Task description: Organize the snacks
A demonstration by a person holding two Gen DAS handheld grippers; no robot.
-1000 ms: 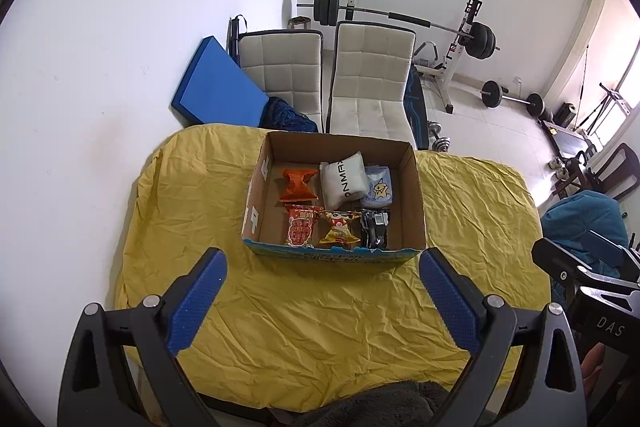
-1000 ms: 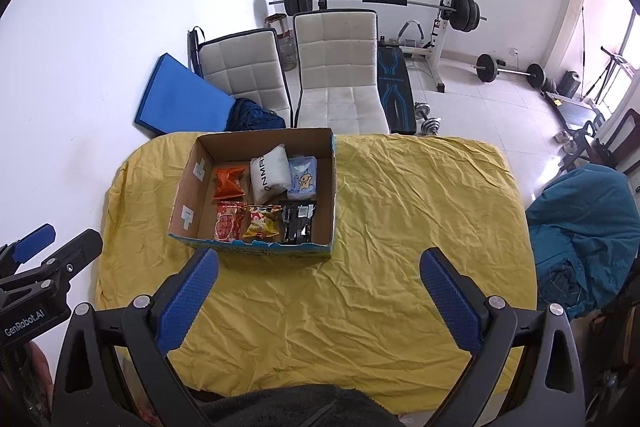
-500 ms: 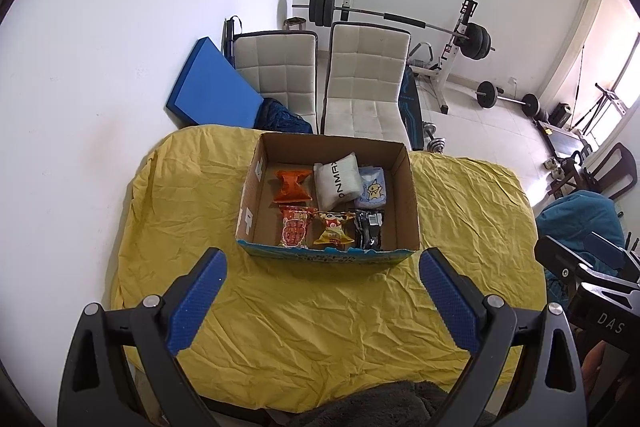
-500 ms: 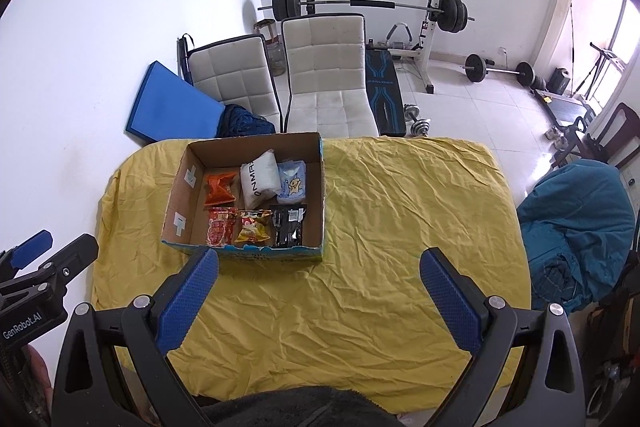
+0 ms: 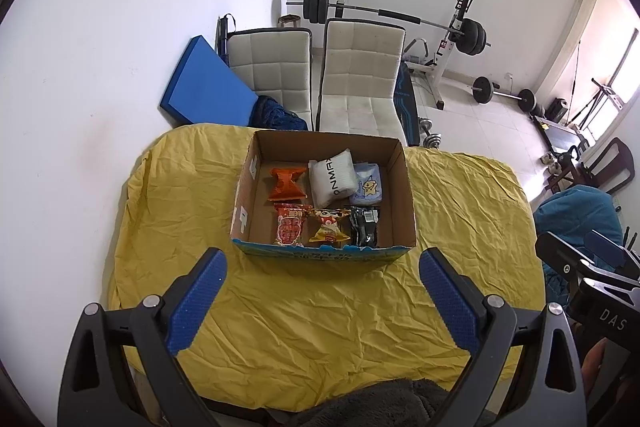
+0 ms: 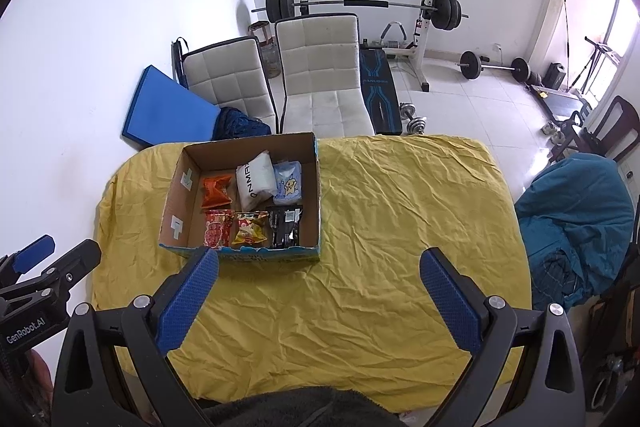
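Left claw [image 5: 322,277], jaws apart and empty, hangs above the yellow worktop [image 5: 312,323]; the box [image 5: 248,203] with six snacks [image 5: 334,179] in rows sits just ahead. Right claw [image 6: 316,277], also apart, has it ahead-left. Sorting looks finished; next likely a final check.

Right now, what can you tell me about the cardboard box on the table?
The cardboard box is brown, open-topped and upright on the yellow cloth, with a blue printed front edge and pale tape patches on its left inner wall. Six snack packets lie inside in two rows of three. No tool touches it.
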